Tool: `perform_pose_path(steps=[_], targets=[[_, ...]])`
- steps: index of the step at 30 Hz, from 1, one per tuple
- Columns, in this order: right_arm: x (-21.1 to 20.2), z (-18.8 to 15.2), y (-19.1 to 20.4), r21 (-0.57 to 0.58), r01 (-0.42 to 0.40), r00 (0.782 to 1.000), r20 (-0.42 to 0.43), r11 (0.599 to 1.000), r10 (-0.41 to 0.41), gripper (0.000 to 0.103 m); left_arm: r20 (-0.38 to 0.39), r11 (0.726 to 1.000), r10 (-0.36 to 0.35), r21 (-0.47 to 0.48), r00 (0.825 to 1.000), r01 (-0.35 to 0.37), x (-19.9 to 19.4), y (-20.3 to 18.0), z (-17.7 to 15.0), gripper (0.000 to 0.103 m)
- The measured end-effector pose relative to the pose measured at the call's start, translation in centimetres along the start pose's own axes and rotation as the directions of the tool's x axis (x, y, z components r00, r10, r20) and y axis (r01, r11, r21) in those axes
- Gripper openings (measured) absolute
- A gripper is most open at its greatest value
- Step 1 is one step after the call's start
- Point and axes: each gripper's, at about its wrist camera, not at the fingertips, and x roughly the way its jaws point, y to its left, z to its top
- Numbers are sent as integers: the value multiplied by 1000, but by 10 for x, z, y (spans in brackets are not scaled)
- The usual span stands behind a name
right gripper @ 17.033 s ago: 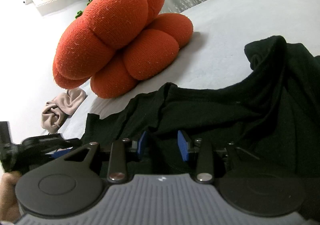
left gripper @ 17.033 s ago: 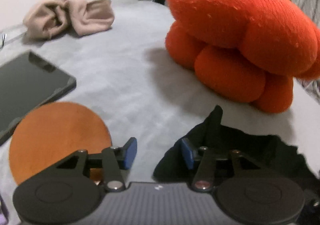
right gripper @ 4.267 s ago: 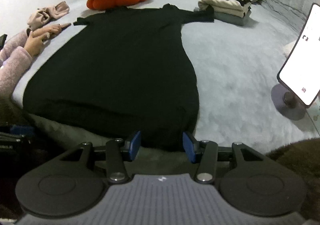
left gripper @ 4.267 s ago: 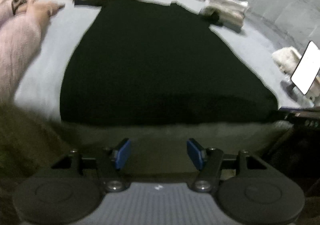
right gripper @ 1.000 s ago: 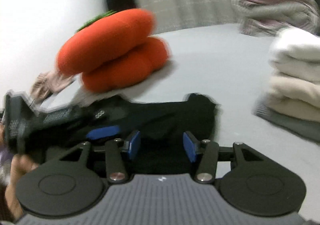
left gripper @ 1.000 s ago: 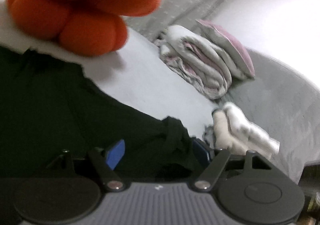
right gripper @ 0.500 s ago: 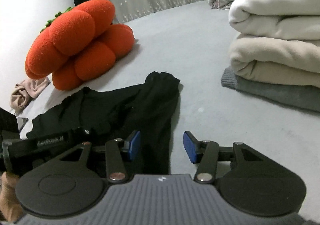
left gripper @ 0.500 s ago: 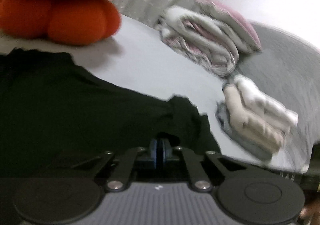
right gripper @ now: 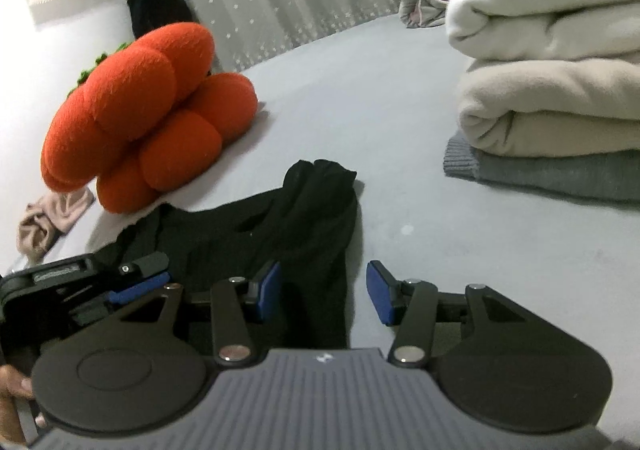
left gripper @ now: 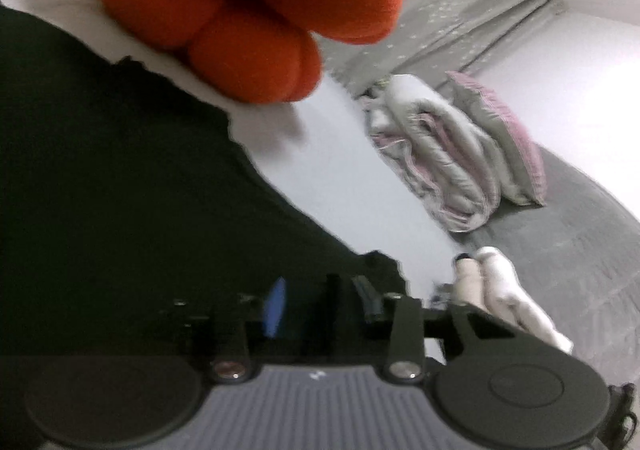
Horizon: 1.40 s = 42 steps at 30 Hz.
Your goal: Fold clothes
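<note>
The black knit dress (right gripper: pixel 280 226) lies on the pale grey bed (right gripper: pixel 400 130), its short sleeve bunched toward the stack of folded cream and grey knitwear (right gripper: pixel 552 98); no fold looks complete, so most of the folding is judged still ahead. The left tool (left gripper: pixel 320 304) has just been opening, jaws partly apart over dark cloth, with no clear pinch. The right tool (right gripper: pixel 323 292) stands half open astride the sleeve edge, gripping nothing. The fabric looks thin, limp and matte; the plump orange pumpkin cushion (right gripper: pixel 148 110) is fuzzy and lobed.
</note>
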Motion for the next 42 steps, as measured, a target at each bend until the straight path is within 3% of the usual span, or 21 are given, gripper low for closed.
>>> perform_pose_path(steps=[5, 6, 9, 11, 12, 14, 17, 21, 24, 27, 32, 35, 38, 40, 41, 42], targets=[[-2, 3, -3, 38, 2, 1000, 11, 999, -3, 51, -26, 990, 32, 136, 999, -28, 13, -20, -11, 38], [-2, 3, -2, 37, 6, 1000, 13, 999, -7, 51, -26, 987, 46, 156, 999, -41, 15, -23, -13, 28], [-7, 4, 6, 3, 22, 999, 35, 1000, -22, 52, 49, 959, 173, 221, 984, -180, 6, -34, -14, 23], [-11, 5, 12, -19, 22, 998, 57, 1000, -21, 52, 151, 907, 287, 276, 946, -319, -4, -44, -12, 32], [-14, 6, 14, -23, 18, 998, 68, 1000, -17, 52, 186, 886, 321, 288, 929, -364, -8, -46, -9, 43], [-17, 7, 19, -33, 16, 997, 82, 999, -13, 52, 224, 858, 374, 284, 900, -428, -14, -46, -4, 53], [-19, 7, 24, -49, 23, 996, 92, 999, -18, 52, 225, 836, 466, 206, 856, -509, -22, -36, 7, 64], [-19, 7, 33, -83, 42, 994, 102, 996, -33, 52, 267, 815, 555, 18, 788, -580, -45, -10, 19, 76], [-19, 7, 36, -99, 40, 994, 103, 994, -30, 52, 323, 773, 624, -122, 711, -623, -68, 5, 27, 77], [-15, 5, 36, -104, 53, 995, 91, 993, -43, 51, 386, 723, 687, -280, 615, -632, -95, 21, 30, 78], [-12, 4, 35, -102, 68, 995, 85, 993, -60, 52, 397, 653, 756, -400, 520, -644, -113, 40, 35, 78], [-12, 3, 36, -104, 67, 995, 84, 992, -58, 52, 398, 649, 760, -424, 514, -632, -117, 45, 35, 77], [-10, 2, 37, -107, 69, 995, 76, 992, -61, 52, 391, 656, 754, -402, 529, -639, -113, 45, 36, 77], [-9, 1, 38, -108, 68, 996, 72, 992, -61, 52, 404, 663, 746, -378, 530, -646, -107, 44, 33, 74], [-8, 1, 38, -109, 67, 996, 71, 992, -59, 52, 415, 669, 739, -364, 531, -648, -105, 44, 31, 65], [-9, 1, 39, -111, 65, 996, 71, 992, -58, 52, 427, 688, 722, -354, 545, -633, -103, 45, 31, 61]])
